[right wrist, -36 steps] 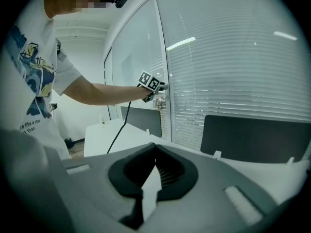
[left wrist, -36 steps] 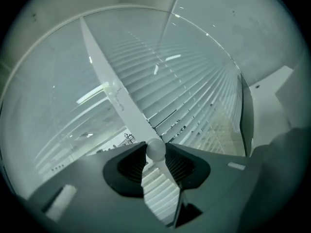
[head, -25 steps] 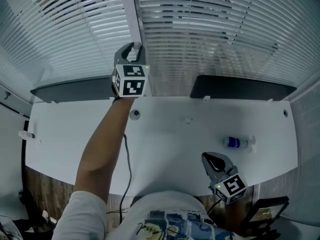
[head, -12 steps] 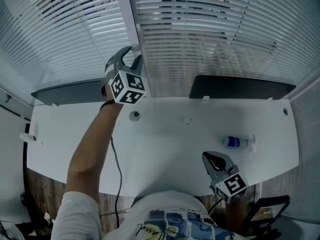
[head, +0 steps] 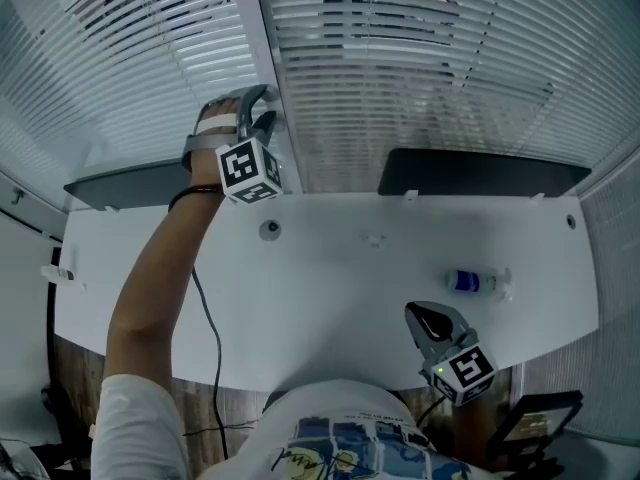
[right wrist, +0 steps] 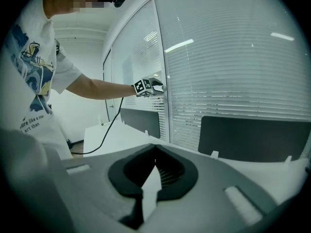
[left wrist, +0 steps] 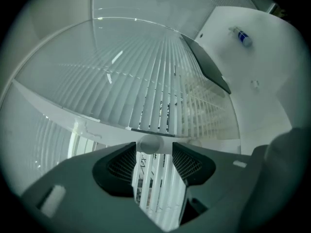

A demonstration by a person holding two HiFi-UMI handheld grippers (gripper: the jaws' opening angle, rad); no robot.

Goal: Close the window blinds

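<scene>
Closest in, the right gripper hangs over the near edge of the white desk, toward its right corner. Its claw is closed up, tips together, with nothing in it. Just past it a small clear bottle with a blue label lies on its side on the right half of the desk, well apart from everything else. A black cable drops from the person's left arm across the near-left part of the desk.

Along the far edge two dark divider panels stand, one on the left and one on the right.

Beyond those, the left gripper is raised to the window, right by the white post between the two sets of blinds. Its claw is spreading open, and a pale round knob sits between the tips, not squeezed as far as the left gripper view shows. The slats behind it show dark gaps in spots, so they're not fully flat yet.
</scene>
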